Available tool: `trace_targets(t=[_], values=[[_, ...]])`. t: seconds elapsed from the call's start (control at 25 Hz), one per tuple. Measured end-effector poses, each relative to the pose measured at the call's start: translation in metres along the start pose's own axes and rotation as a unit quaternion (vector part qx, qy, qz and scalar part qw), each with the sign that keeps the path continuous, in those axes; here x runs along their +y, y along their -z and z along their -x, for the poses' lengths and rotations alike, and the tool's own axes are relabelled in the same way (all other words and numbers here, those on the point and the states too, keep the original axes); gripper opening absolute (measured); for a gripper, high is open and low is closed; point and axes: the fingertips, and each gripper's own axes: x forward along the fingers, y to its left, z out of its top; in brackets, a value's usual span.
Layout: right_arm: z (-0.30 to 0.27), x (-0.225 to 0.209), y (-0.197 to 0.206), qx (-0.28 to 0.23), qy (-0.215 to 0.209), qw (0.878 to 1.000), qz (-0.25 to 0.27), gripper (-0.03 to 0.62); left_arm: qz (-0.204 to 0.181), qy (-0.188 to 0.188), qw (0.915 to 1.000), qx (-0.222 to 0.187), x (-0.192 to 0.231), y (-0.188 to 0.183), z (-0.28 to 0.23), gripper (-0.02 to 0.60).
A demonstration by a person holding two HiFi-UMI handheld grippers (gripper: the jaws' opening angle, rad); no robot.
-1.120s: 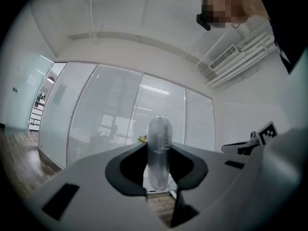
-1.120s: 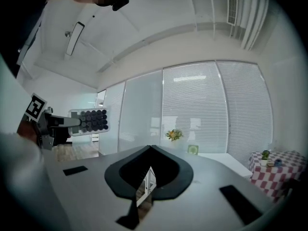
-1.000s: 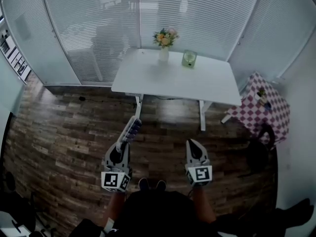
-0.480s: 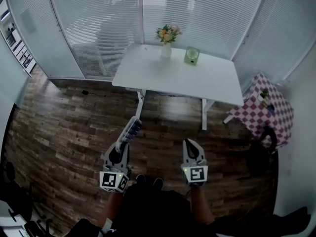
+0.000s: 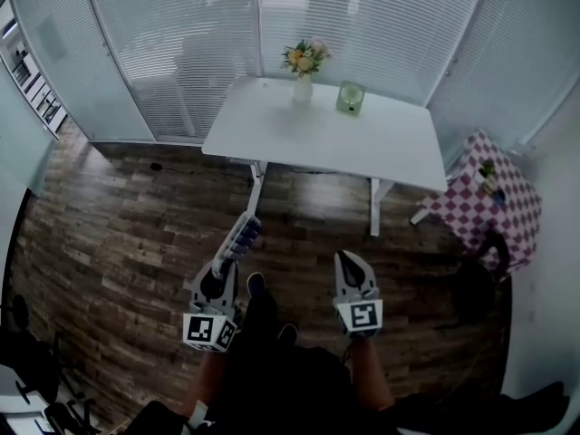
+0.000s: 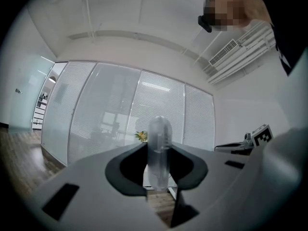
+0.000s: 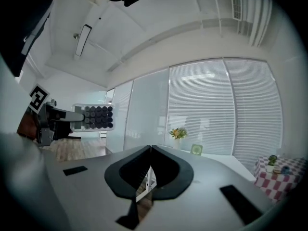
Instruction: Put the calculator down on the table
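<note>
The calculator [image 5: 240, 237] is a pale slab with dark keys. It sticks out forward from my left gripper [image 5: 221, 265], which is shut on its near end above the wooden floor. The left gripper view shows the calculator [image 6: 159, 129] edge-on and upright between the jaws of that gripper [image 6: 158, 146]. In the right gripper view the calculator [image 7: 96, 117] shows its key face at the far left. My right gripper [image 5: 350, 259] is shut and holds nothing; its jaws [image 7: 150, 147] meet tip to tip. The white table [image 5: 362, 148] stands well ahead of both grippers.
On the table's far edge stand a vase of flowers [image 5: 304, 62] and a small green clock [image 5: 351, 98]. A low table with a checkered cloth [image 5: 489, 202] stands at the right. Blinds line the walls behind. One of the person's shoes [image 5: 256, 285] shows between the grippers.
The person has stepped forward; one shoe now reaches out between the grippers. Both grippers went along with little shift in view, and the left keeps its hold on the calculator.
</note>
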Motion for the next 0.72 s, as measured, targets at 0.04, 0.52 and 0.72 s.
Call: trace_targets(t=[0.04,0.52,0.72], values=[[-0.001,-0.001,0.002,0.005,0.0,1.0,0.0,0.008,0.001,0.0,1.0,-0.001,0.0,0.0,-0.002,0.1],[-0.03,-0.028,-0.013,-0.025,0.009,1.0,-0.011,0.008,-0.003,0.007,0.9998,-0.017,0.004,-0.004,-0.044,0.1],[-0.055,-0.033,-0.006,-0.015,0.012,0.999,-0.026,0.008,-0.017,0.014,0.9997,-0.007,0.016,-0.001,-0.066,0.1]])
